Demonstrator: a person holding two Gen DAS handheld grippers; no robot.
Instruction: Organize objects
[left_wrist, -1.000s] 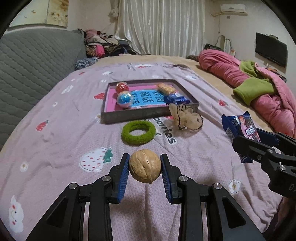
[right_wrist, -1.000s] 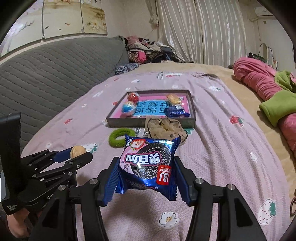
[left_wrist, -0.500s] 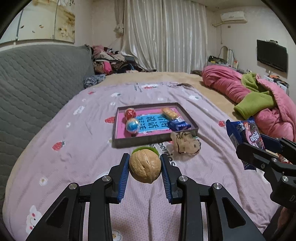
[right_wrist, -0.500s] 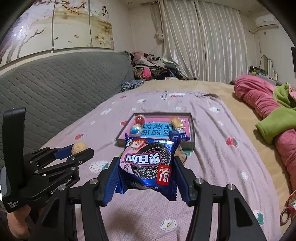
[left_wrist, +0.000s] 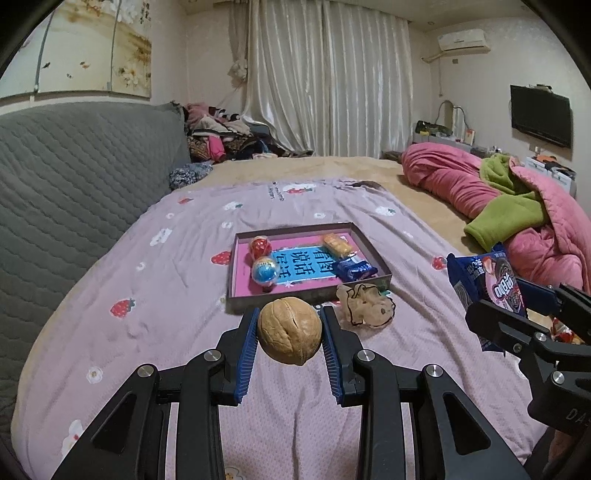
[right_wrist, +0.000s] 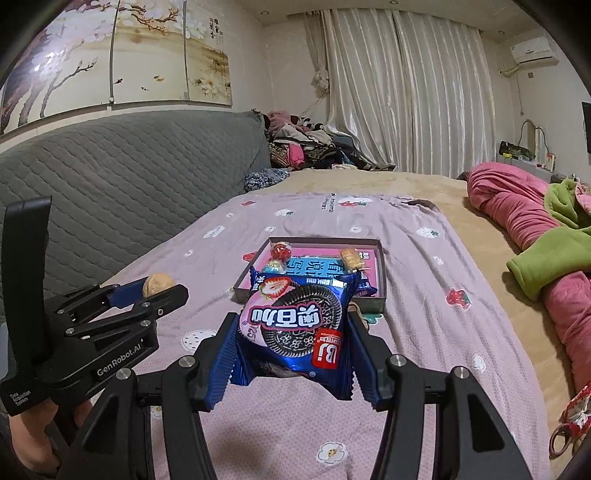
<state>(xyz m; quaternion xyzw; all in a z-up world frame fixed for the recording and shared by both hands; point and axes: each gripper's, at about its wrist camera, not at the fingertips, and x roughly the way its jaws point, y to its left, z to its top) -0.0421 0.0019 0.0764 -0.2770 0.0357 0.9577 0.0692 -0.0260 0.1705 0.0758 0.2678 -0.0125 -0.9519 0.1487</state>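
Left claw: clamped on walnut, off the bedspread.
Right claw: clamped on cookie packet, edges pinched, long axis across pads.
Tray: straight ahead and below both claws; left nearer.
Pose: both pitched down, side by side.
Next, likely: forward, lower, release in tray.

Walnut: tan, one dark seam. Cookie packet: blue, pink panel, strawberry and black cookie print, red corner tag. Fingers: black with ribbed blue pads. Tray: grey walls, pink floor, blue card with dark characters. Sheet: lilac, strawberry and white flower print. Headboard: grey, quilted. Quilt: pink, green lining.
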